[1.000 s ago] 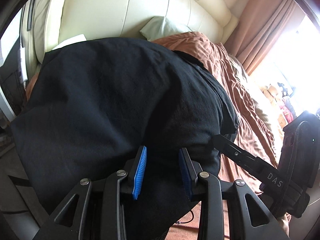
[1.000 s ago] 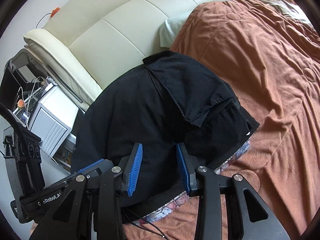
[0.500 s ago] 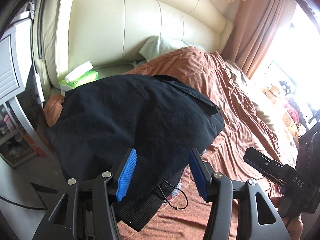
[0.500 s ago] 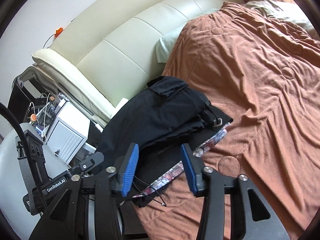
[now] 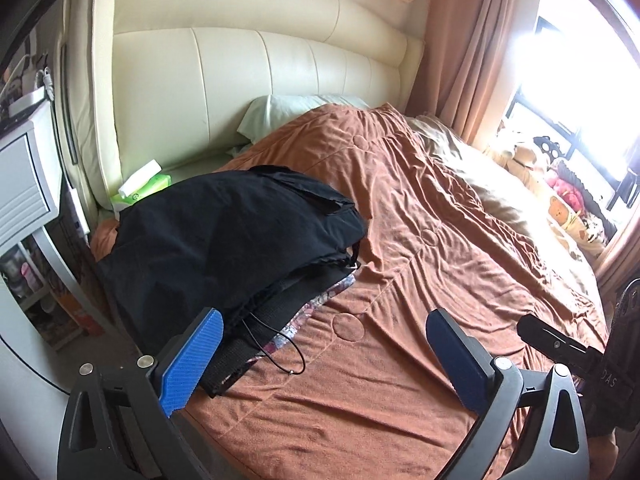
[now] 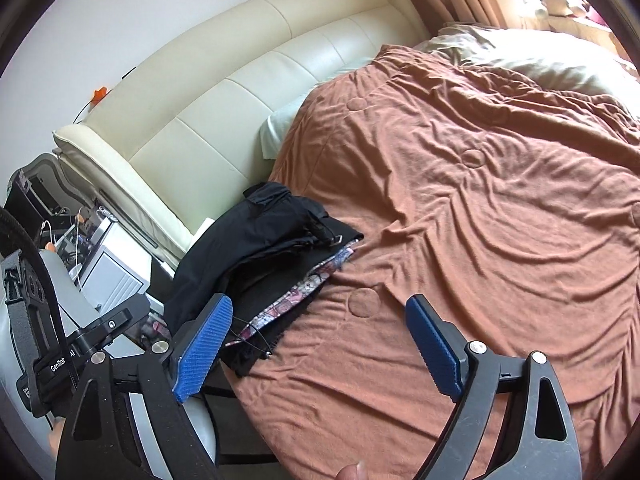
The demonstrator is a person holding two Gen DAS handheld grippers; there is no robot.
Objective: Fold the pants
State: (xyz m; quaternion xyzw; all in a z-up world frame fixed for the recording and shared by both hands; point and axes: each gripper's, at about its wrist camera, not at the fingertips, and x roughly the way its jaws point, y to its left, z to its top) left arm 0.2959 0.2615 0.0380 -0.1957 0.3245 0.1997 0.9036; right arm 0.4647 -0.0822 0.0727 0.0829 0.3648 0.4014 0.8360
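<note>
Black pants (image 5: 224,236) lie folded in a thick bundle at the near corner of the bed, on the rust-brown bedspread (image 5: 420,264), close to the cream padded headboard (image 5: 248,88). We see them on top of a small pile: under them is a flat black piece of cloth (image 5: 248,344), and under that a patterned fabric (image 5: 316,304) pokes out along the edge facing the middle of the bed. A thin black cord (image 5: 280,344) loops out of the pile onto the bedspread.

We hold our left gripper (image 5: 324,344) above the bed's near edge, its jaws opening wide with nothing between them; its left blue pad (image 5: 192,360) overlaps the pile's near end in the picture, but we cannot tell whether it touches. Our right gripper (image 6: 320,344) hangs over the same edge, jaws opening too and empty, only bare bedspread showing between the pads. Neither one grips the pants.

Just beyond the pants, against the headboard, sits a green tissue pack (image 5: 140,188). A pale pillow (image 5: 288,116) peeks from under the bedspread's top. Left of the bed stands a white nightstand (image 5: 28,184), cluttered on top and below. On the far side we see a beige blanket (image 5: 492,192), pink-brown curtains (image 5: 472,40), a bright window (image 5: 580,80), and stuffed toys (image 5: 560,200) along the sill. A fingertip (image 6: 352,472) shows at the bottom of the right view.
</note>
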